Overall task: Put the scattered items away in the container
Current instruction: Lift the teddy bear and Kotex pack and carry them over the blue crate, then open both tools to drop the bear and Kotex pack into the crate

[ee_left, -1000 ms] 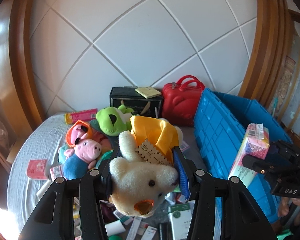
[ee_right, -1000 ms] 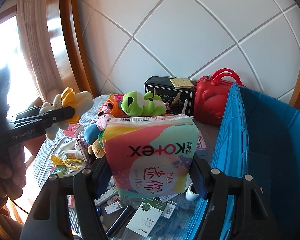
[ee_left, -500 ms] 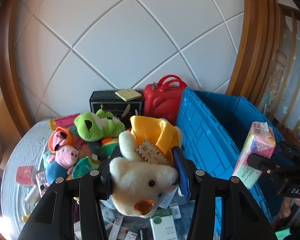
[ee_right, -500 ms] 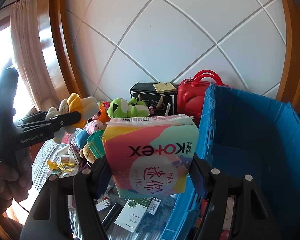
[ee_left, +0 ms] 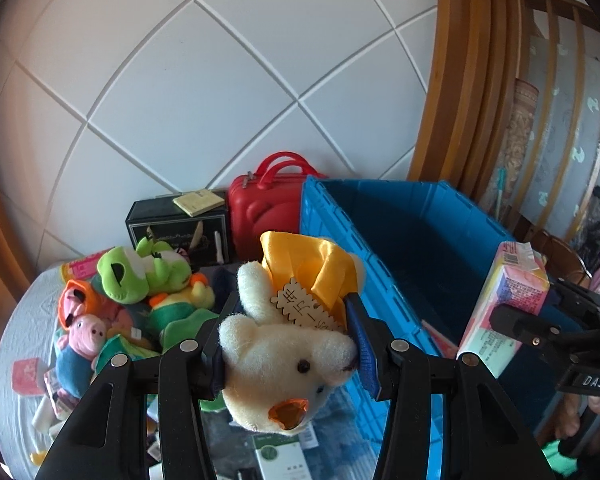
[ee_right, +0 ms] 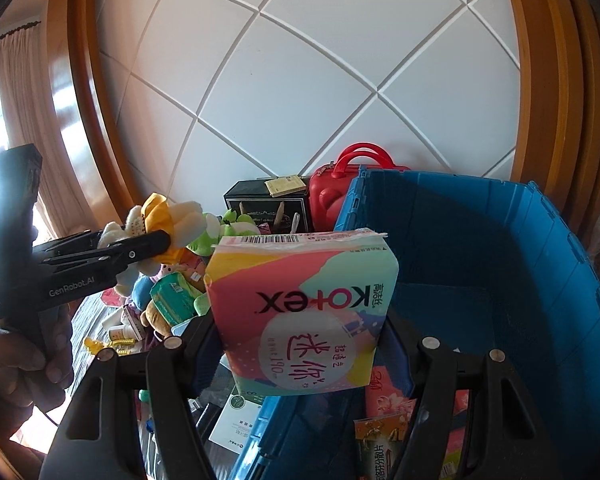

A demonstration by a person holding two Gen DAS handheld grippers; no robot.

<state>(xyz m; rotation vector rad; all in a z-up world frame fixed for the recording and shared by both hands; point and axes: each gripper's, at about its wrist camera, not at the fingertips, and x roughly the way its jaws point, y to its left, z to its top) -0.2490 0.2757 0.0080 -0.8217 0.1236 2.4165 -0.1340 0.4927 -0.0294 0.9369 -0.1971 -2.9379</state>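
Now the left tool (ee_left: 288, 344) grips a cream plush bear (ee_left: 284, 360) and the right tool (ee_right: 300, 344) clamps a pad pack (ee_right: 300, 312), both lifted to clear the blue crate (ee_right: 500, 264) wall.

A fuzzy cream plush bear (ee_left: 284, 356) is wearing glossy yellow satin cloth and a thin wooden tag (ee_left: 306, 312). The ribbed blue plastic crate (ee_left: 384, 280) at centre right is looking matt. The pad pack (ee_right: 304, 312) is showing smooth, shiny film wrapping. Black gripper fingers (ee_left: 180, 392) are looking like matt plastic with metal screws.
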